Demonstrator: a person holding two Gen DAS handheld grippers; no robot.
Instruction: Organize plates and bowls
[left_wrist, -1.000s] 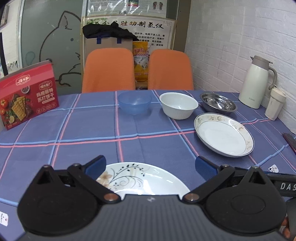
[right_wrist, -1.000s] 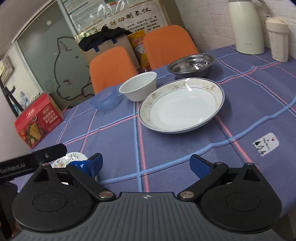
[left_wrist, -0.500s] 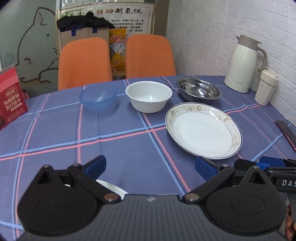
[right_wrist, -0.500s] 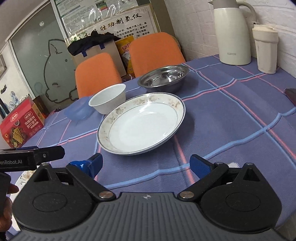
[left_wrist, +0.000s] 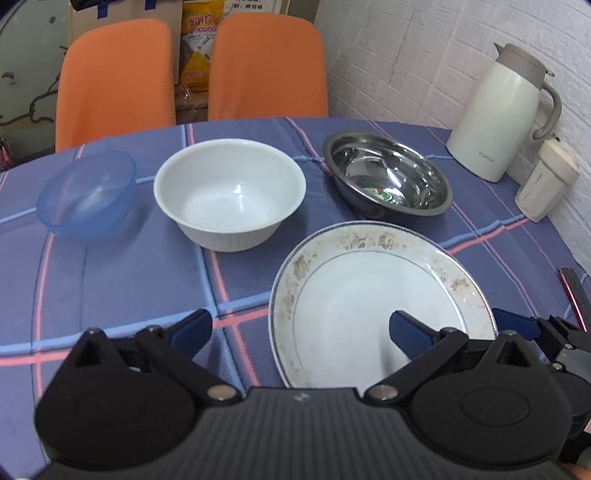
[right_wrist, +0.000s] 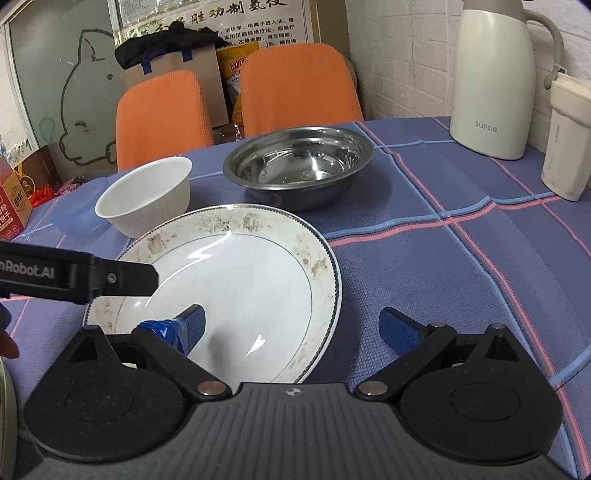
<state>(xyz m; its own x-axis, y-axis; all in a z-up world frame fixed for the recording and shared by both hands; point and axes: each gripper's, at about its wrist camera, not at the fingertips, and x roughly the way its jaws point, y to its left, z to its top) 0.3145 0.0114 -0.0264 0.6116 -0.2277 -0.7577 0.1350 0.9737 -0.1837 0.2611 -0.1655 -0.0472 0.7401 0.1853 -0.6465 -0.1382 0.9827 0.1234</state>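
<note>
Both tools are wide open and hold nothing; the left tool (left_wrist: 299, 328) hangs low over the near left edge of the big plate (left_wrist: 373, 314), with one blue finger over the plate and one over the cloth; the right tool (right_wrist: 291, 328) hangs over the same plate's near right edge, one finger inside the rim and one outside. The two tools sit close together, so they could bump.

Just past the plate is the white bowl (left_wrist: 229, 192), a bit to the left; the steel bowl (left_wrist: 388, 177) sits ahead and to the right, very near the plate's far rim; the blue bowl (left_wrist: 86, 195) is far left, beside the white bowl. Nothing is stacked yet, so I think the sorting has hardly begun; all four pieces are left to do.

There is bare worktop (left_wrist: 122, 280) left of the plate for moving. Far right stand a jug (right_wrist: 495, 77) and a cup (right_wrist: 567, 136), near the wall; that side is tight.
</note>
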